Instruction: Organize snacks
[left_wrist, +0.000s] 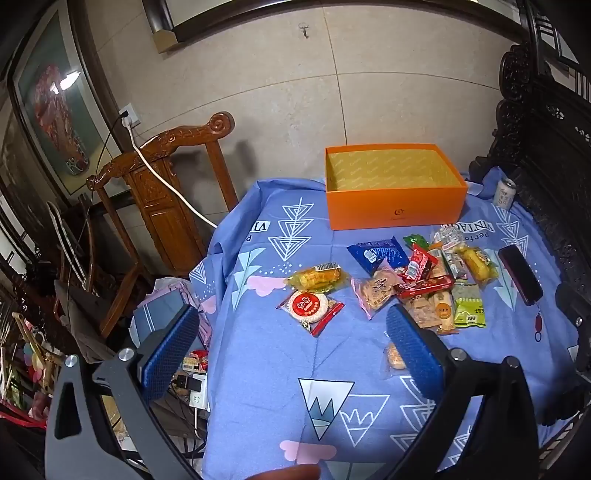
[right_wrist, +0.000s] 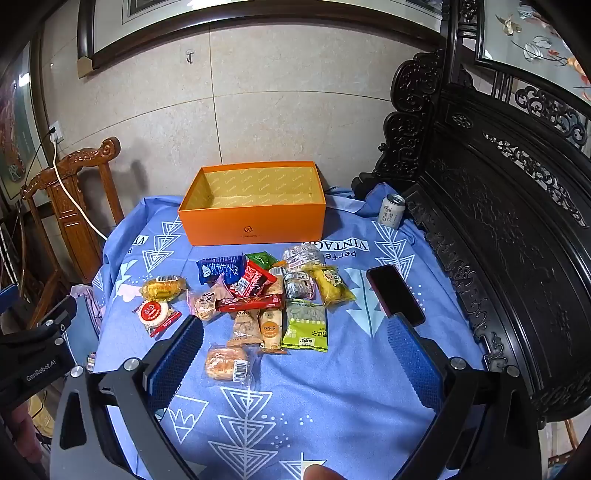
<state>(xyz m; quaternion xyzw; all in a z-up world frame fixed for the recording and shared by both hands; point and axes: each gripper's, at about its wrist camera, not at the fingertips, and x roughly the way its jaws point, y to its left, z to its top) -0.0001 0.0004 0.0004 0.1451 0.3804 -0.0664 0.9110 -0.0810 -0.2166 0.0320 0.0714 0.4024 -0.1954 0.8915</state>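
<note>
An empty orange box (left_wrist: 397, 208) (right_wrist: 255, 225) stands at the far side of the blue tablecloth (left_wrist: 332, 406) (right_wrist: 332, 398). In front of it lies a pile of packaged snacks (left_wrist: 421, 284) (right_wrist: 266, 295). A yellow cake pack (left_wrist: 317, 278) (right_wrist: 162, 288) and a round red-and-white pack (left_wrist: 308, 306) (right_wrist: 155, 314) lie apart at the left. A bread pack (right_wrist: 227, 363) lies nearest me. My left gripper (left_wrist: 291, 350) is open and empty above the cloth, short of the snacks. My right gripper (right_wrist: 295, 354) is open and empty, near the bread pack.
A dark phone (left_wrist: 521, 273) (right_wrist: 395, 295) lies right of the snacks. A drink can (left_wrist: 504, 194) (right_wrist: 391, 210) stands at the far right. A carved dark bench back (right_wrist: 498, 240) borders the right. A wooden chair (left_wrist: 162, 192) stands left of the table.
</note>
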